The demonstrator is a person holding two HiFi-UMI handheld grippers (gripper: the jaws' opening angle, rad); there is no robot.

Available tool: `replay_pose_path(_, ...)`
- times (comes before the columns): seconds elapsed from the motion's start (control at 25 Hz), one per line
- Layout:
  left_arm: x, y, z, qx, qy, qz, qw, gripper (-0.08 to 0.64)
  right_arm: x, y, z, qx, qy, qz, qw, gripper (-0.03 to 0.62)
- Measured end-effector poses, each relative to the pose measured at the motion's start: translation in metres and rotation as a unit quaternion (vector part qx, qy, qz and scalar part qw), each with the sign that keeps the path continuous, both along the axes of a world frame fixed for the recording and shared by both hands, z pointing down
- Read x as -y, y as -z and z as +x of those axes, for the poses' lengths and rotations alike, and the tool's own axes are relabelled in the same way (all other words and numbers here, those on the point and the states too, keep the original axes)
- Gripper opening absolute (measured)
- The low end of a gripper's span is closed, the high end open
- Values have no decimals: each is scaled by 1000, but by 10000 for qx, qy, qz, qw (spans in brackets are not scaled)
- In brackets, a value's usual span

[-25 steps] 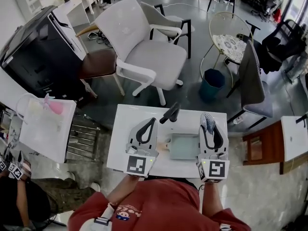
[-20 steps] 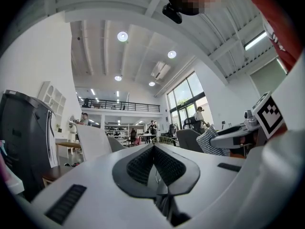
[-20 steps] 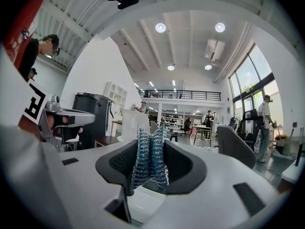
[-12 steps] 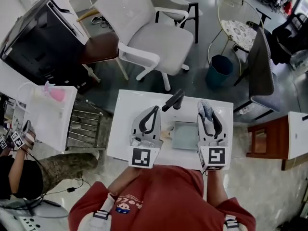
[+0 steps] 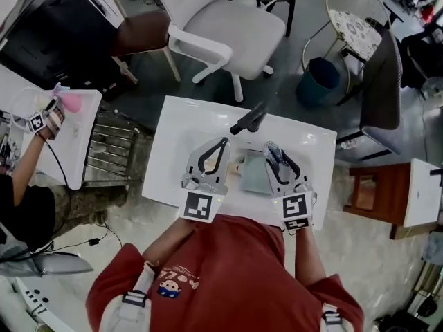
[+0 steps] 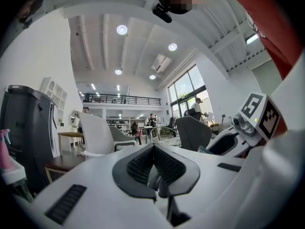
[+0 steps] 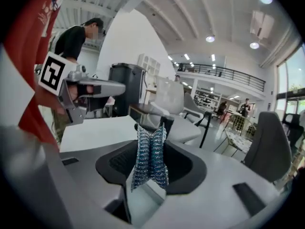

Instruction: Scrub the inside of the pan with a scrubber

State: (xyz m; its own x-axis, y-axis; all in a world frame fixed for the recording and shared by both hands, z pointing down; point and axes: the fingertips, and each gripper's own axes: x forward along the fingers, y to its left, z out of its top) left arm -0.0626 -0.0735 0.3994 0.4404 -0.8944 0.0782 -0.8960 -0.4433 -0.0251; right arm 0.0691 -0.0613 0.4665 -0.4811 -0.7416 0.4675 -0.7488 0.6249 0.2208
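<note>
A person in a red top stands at a white tabletop (image 5: 173, 130) in an open-plan office, a two-fingered tool in each hand; the right gripper (image 5: 271, 149) has its fingers clenched on a blue-and-silver mesh scrubber (image 5: 273, 155), which in the right gripper view stands upright between the pads as a pinched, crinkled wad (image 7: 150, 157); the left gripper (image 5: 222, 143) has its fingers pressed together on nothing, their dark ribbed pads meeting at the tips in the left gripper view (image 6: 153, 148).

The pan (image 5: 253, 176), a pale grey-green square one, lies on the tabletop between the two tools, its black handle (image 5: 250, 118) pointing away towards a white office chair (image 5: 228, 19); seen from the head, the scrubber hangs over the pan's right side, though whether it touches the metal cannot be told.

A teal bin (image 5: 320, 80) stands on the floor beyond the tabletop's far right corner; a second person (image 5: 28, 185), in black, is at a side table to the left.
</note>
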Motion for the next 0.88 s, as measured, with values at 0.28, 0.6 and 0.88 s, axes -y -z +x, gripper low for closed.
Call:
replay_pose_path(0.28, -3, -16, -1, -68, 56, -231, 9997, 14, -35, -121, -23, -1504, 1579, -1471, 9648, 178)
replay_pose_path(0.6, -6, -25, -2, -107, 11, -266, 9996, 14, -65, -210, -27, -2299, 2457, -2376, 9112, 169)
replay_pose_path(0.88, -6, -29, -3, -92, -3, -298, 9995, 14, -78, -235, -28, -2274, 2919, -2908, 8823, 160)
